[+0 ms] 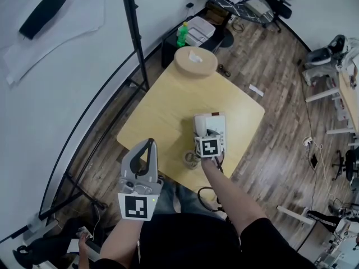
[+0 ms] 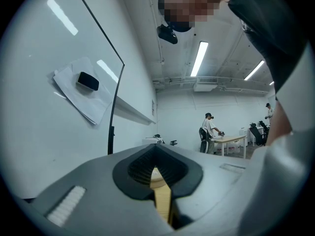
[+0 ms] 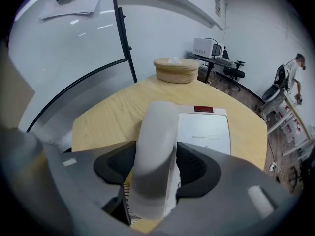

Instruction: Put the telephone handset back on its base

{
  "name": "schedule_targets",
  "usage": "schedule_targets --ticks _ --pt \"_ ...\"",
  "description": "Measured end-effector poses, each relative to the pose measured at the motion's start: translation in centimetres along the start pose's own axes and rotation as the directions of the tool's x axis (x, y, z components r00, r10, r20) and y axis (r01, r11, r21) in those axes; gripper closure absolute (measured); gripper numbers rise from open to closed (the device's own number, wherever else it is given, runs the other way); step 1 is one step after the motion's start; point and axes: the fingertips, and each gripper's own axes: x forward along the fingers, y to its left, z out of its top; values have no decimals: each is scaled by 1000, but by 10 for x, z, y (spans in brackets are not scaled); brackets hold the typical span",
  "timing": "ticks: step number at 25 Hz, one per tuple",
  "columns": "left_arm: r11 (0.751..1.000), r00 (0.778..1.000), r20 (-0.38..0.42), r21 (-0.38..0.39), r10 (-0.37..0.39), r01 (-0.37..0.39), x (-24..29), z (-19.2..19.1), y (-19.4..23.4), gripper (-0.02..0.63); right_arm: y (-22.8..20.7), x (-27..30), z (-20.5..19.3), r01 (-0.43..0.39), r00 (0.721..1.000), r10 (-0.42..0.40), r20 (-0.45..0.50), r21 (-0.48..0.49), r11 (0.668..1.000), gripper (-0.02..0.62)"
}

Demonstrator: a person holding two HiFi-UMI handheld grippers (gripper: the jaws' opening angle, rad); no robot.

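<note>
A white telephone base [image 1: 216, 125] [image 3: 204, 132] sits on the light wooden table [image 1: 162, 116] near its right front edge. The white handset [image 1: 200, 129] [image 3: 157, 141] lies along the left side of the base. My right gripper [image 1: 207, 133] [image 3: 156, 167] points steeply down over it, jaws spread wide on either side of the handset, and the pads do not seem to press on it. My left gripper [image 1: 147, 143] [image 2: 160, 177] hangs off the table's front left edge, pointing level, jaws together with nothing between them.
A round wooden tissue box [image 1: 195, 61] [image 3: 176, 69] stands at the table's far end. A small glass [image 1: 191, 159] sits beside the phone near the front edge. The coiled cord [image 3: 127, 200] shows under the handset. A black stand pole [image 1: 134, 32] rises left of the table.
</note>
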Motion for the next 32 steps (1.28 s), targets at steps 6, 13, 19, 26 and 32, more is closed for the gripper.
schedule_targets --ticks 6,13,19,26,32 --pt "1000 1000 -3 -5 3 -3 -3 -2 0 606 2 -2 -2 -3 1000 3 7 -19 1000 348" --pt "1000 1000 -4 -13 1 -1 -2 -4 -2 606 3 1 -2 -10 1000 10 6 -8 1000 353" --pt "1000 1000 -17 -11 -8 7 -2 -4 -4 606 2 -4 1 -26 1000 26 -1 2 1000 347" --pt "999 1000 -18 -40 8 -9 -3 5 0 606 7 -100 40 -80 966 93 243 -61 995 351" --pt "999 1000 25 -37 -16 17 6 35 -14 606 27 -226 80 -36 858 149 491 -232 972 431"
